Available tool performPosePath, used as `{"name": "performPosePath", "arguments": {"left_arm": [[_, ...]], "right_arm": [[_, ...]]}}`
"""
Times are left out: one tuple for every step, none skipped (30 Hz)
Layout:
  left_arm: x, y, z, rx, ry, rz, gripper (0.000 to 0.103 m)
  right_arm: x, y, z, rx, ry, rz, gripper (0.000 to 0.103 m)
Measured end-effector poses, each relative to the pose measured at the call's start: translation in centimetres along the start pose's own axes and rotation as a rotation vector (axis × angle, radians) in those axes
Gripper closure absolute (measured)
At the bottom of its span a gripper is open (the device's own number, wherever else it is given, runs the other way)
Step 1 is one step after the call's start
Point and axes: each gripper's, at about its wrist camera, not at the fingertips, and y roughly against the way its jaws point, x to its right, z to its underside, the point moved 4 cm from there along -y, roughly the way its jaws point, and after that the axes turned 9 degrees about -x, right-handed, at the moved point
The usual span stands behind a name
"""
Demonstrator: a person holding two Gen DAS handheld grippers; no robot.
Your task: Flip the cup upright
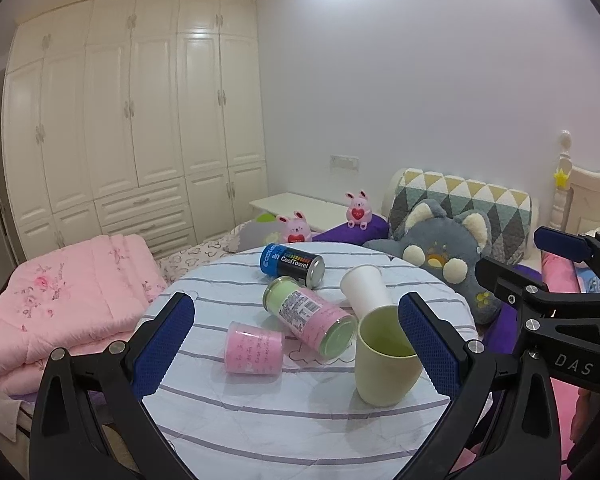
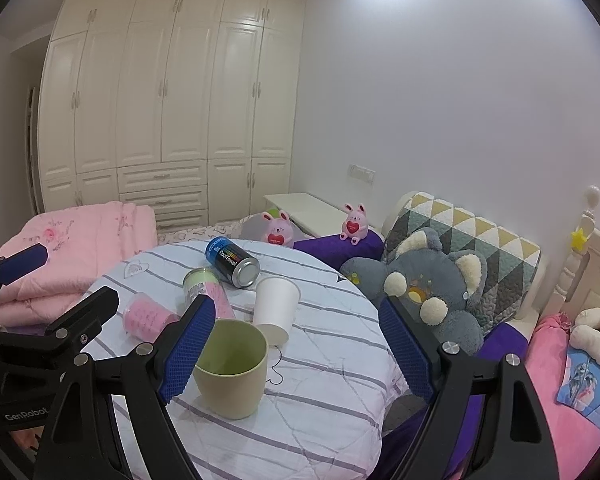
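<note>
Your desk [image 1: 260,420], round and covered in a striped cloth, extends ahead of both claws. Both your left claw [image 1: 296,340] and your right claw [image 2: 300,348] stand wide open and hold nothing. The green cup [image 1: 384,360] stands upright, mouth up, just inside the right finger of the left claw and just beside the left finger of the right claw. Beyond it lie a pink-and-green canister [image 1: 312,320], a CoolTowel can [image 1: 294,264], a white cup [image 1: 364,288] and a pink cup [image 1: 254,348], all on their sides.
</note>
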Motion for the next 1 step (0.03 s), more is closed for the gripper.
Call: {"name": "performPosePath", "arguments": {"left_arm": [[0.08, -0.1, 0.0, -0.006, -0.003, 0.01, 0.0]], "right_arm": [[0.02, -0.09, 0.03, -0.003, 0.0, 0.0, 0.018]]}}
